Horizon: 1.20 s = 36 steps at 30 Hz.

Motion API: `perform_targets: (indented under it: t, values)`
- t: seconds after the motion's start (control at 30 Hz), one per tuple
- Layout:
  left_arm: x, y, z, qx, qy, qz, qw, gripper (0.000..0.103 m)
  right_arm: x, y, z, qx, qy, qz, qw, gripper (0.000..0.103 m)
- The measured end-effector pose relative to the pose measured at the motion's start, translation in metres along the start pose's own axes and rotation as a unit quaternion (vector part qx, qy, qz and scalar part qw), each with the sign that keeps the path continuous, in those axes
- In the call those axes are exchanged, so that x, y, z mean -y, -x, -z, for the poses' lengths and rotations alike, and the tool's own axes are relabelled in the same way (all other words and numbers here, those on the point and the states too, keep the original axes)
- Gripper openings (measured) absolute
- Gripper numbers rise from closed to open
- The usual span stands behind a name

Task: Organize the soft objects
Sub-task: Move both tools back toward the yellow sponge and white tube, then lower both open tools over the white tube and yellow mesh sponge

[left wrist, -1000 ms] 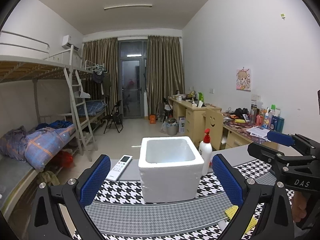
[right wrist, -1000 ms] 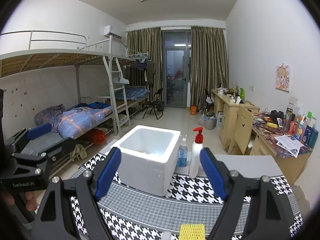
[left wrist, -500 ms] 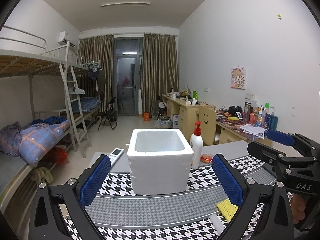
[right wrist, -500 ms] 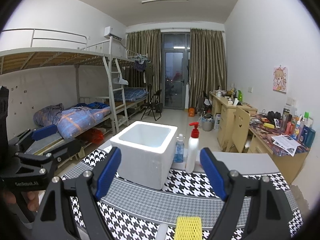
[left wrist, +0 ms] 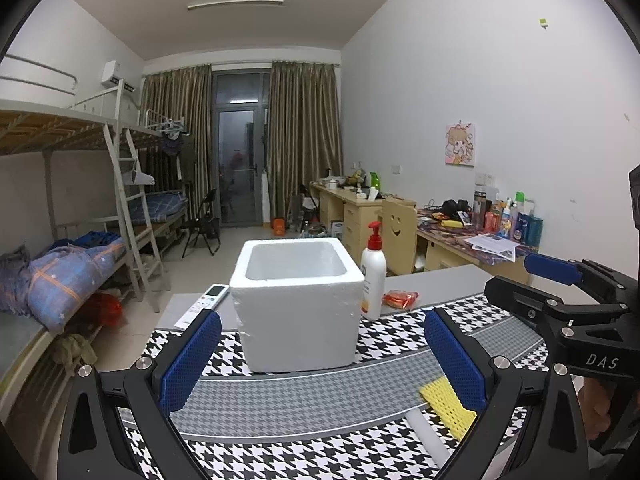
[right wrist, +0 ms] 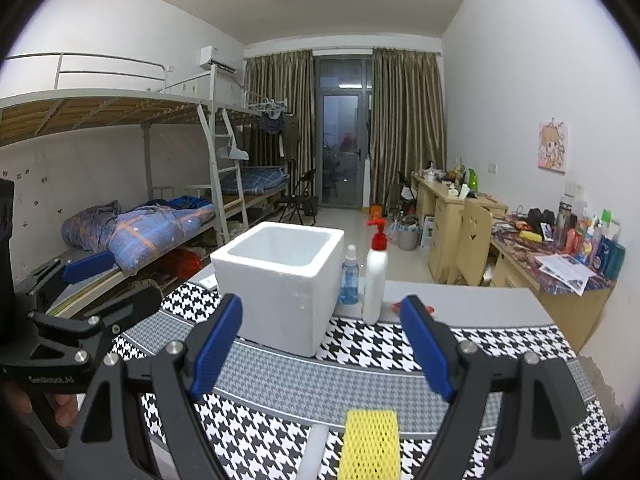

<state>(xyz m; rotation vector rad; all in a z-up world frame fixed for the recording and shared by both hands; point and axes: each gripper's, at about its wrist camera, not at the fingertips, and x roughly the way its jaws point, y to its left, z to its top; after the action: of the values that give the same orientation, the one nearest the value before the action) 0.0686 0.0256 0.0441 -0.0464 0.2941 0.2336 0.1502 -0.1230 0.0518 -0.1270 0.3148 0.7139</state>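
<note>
The left gripper (left wrist: 320, 356) is spread wide with nothing in it, low over the checked cloth (left wrist: 280, 456) and looking at the white foam box (left wrist: 298, 312). The box sits in the middle of the cloth, open on top and, as far as one can see, with nothing inside. To the right, the right gripper (right wrist: 320, 346) is spread wide and bare too. A yellow net sleeve (right wrist: 372, 444) lies right below it, beside a white foam tube (right wrist: 314, 452) (both look soft). This looks like the reaching step. Next the right gripper should dip lower, close on the sleeve, and carry it to the box.
</note>
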Motion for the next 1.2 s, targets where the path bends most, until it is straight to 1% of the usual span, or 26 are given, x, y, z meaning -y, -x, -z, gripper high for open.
perform_targets:
  t: [0.1,0.27,0.4,0.67,0.93,1.2]
  values:
    - [0.005,-0.001,0.006,-0.005,-0.001,0.011,0.9999,0.102,-0.001,0.003,0.003,0.001,0.0,-0.001,1.0,0.084]
    - [0.01,-0.001,0.011,-0.004,-0.007,0.019,0.9998,0.102,-0.005,0.002,0.009,-0.005,0.006,0.004,1.0,0.084]
    - [0.01,-0.005,0.016,-0.013,-0.002,0.02,0.9997,0.102,-0.002,0.001,0.014,-0.011,-0.001,0.002,1.0,0.084]
    - [0.017,-0.013,0.026,-0.026,0.003,0.033,0.9991,0.102,0.008,0.002,0.026,-0.027,-0.014,0.019,0.999,0.084]
    - [0.032,-0.02,0.038,-0.046,-0.003,0.048,0.9978,0.102,0.02,0.004,0.043,-0.045,-0.032,0.03,0.998,0.084]
    - [0.044,-0.028,0.048,-0.067,-0.005,0.062,0.9958,0.102,0.028,0.005,0.053,-0.058,-0.036,0.046,0.997,0.084]
